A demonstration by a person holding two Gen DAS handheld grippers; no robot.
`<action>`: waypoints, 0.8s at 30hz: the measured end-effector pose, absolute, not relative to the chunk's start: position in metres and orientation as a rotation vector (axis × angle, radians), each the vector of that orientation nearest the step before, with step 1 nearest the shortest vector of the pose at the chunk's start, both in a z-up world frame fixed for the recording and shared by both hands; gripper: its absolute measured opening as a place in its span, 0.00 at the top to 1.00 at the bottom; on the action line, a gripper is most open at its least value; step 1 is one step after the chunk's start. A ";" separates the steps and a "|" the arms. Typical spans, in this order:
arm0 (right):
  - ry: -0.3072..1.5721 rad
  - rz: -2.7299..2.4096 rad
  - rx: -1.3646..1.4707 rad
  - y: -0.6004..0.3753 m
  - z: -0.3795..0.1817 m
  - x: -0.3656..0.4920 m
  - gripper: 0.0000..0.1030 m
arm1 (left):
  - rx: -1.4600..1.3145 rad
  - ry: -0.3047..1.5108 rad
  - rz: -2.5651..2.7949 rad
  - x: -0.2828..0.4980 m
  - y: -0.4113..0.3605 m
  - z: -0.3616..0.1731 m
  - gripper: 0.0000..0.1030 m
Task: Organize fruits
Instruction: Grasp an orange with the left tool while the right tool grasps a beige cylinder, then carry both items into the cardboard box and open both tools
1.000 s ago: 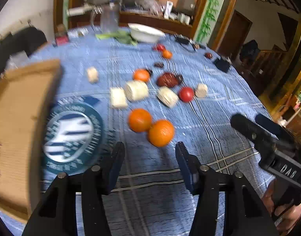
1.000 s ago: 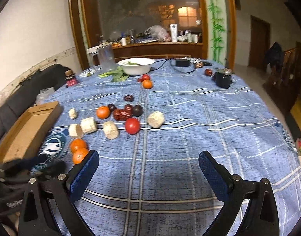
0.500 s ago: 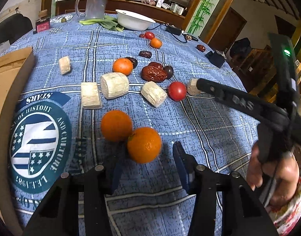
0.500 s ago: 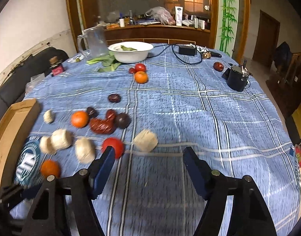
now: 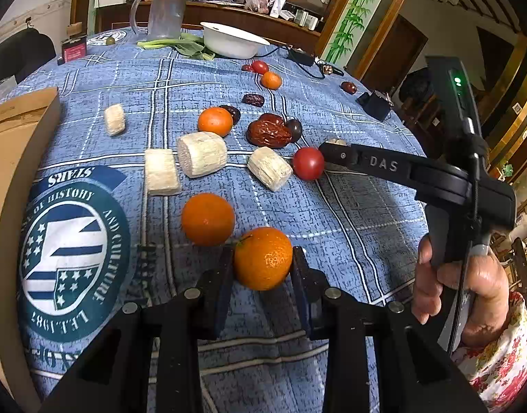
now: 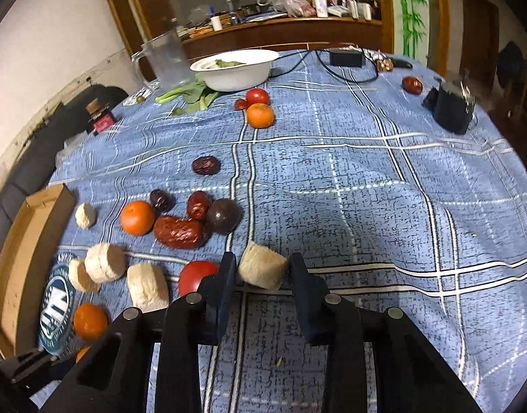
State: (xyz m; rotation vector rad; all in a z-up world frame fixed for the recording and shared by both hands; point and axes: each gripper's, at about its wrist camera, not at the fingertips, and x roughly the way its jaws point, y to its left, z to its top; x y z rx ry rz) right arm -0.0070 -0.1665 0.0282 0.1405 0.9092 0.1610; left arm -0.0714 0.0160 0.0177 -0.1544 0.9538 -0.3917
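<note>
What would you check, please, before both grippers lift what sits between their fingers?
1. Left gripper centred on the orange: ok; jaws closing, pads at both its sides.
2. Right gripper around the pale chunk: ok; jaws closing, chunk between the pads.
3. Neighbouring orange clear of the left fingers: cannot tell; it lies very close.
4. Red tomato clear of the right gripper: not ok; it sits right against the left finger.
5. Cardboard box within view for placing: ok.
6. Firm grip on either item: cannot tell.
</note>
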 end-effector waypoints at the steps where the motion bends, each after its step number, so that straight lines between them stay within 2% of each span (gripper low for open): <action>1: 0.903 0.164 0.140 -0.166 0.030 -0.010 0.68 | -0.163 0.951 -0.393 -0.074 0.019 0.019 0.70; 10: 0.809 0.216 0.090 -0.141 0.080 -0.049 0.68 | -0.220 0.853 -0.376 -0.098 0.056 0.060 0.70; 16: 0.771 0.312 0.047 -0.097 0.112 -0.070 0.67 | -0.266 0.754 -0.289 -0.114 0.121 0.096 0.70; 24: 0.805 0.494 0.013 -0.001 0.127 -0.069 0.67 | -0.189 0.729 -0.088 -0.093 0.212 0.118 0.70</action>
